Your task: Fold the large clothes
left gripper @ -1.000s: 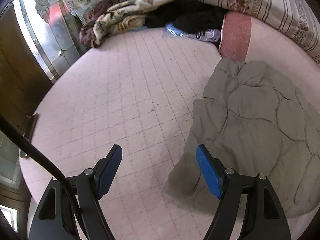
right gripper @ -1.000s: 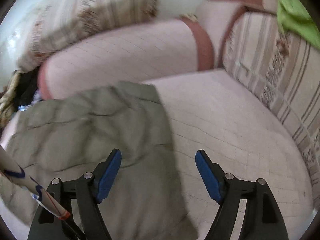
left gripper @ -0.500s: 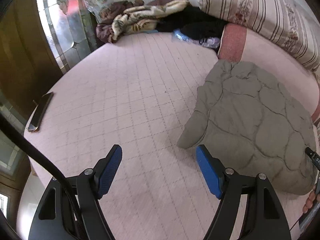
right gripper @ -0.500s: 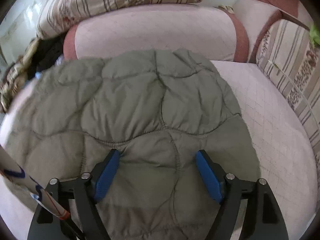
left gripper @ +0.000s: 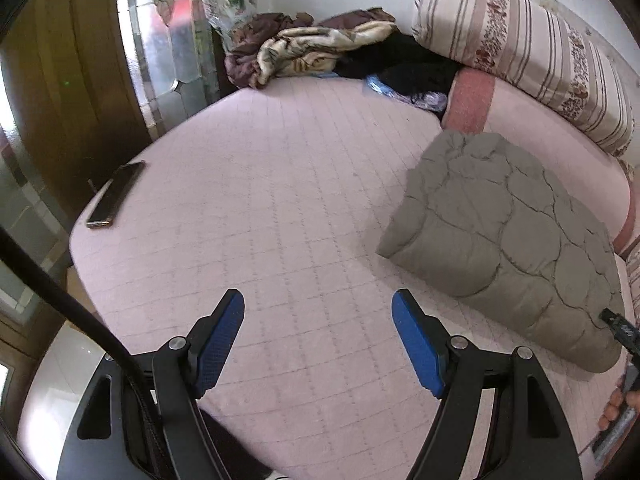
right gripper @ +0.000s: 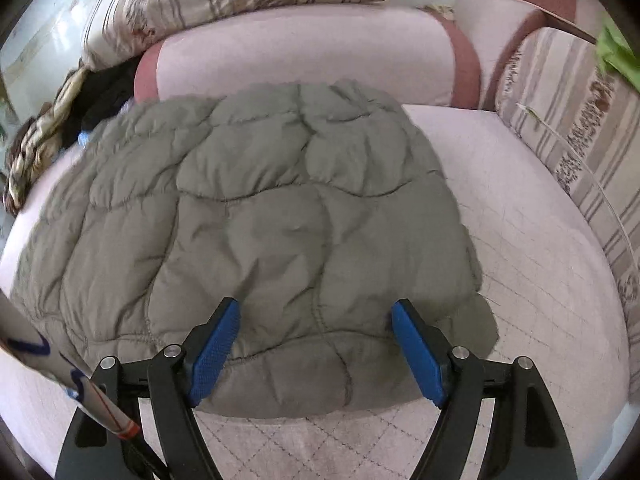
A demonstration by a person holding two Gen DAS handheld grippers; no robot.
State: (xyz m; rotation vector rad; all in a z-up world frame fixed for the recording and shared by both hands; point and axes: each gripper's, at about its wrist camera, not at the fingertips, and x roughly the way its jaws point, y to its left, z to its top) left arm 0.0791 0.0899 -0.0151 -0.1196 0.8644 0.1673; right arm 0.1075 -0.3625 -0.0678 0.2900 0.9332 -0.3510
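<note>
A grey-green quilted jacket [right gripper: 260,216] lies folded into a compact bundle on the pink quilted bed [left gripper: 280,208]. It also shows in the left wrist view [left gripper: 516,240], at the right. My left gripper [left gripper: 318,336] is open and empty above bare bed, left of the jacket. My right gripper [right gripper: 316,344] is open and empty, hovering over the jacket's near edge. The right gripper's tip shows at the far right of the left wrist view [left gripper: 620,328].
A phone [left gripper: 114,196] lies at the bed's left edge. A heap of blankets and dark clothes [left gripper: 320,54] sits at the far end. Striped bolsters [left gripper: 532,52] and pink cushions [right gripper: 304,56] line the back and right sides. A wooden door [left gripper: 68,80] stands left.
Both grippers have pulled back and up from the jacket. The right view now takes in the whole folded jacket. The left view now shows more bed and the phone.
</note>
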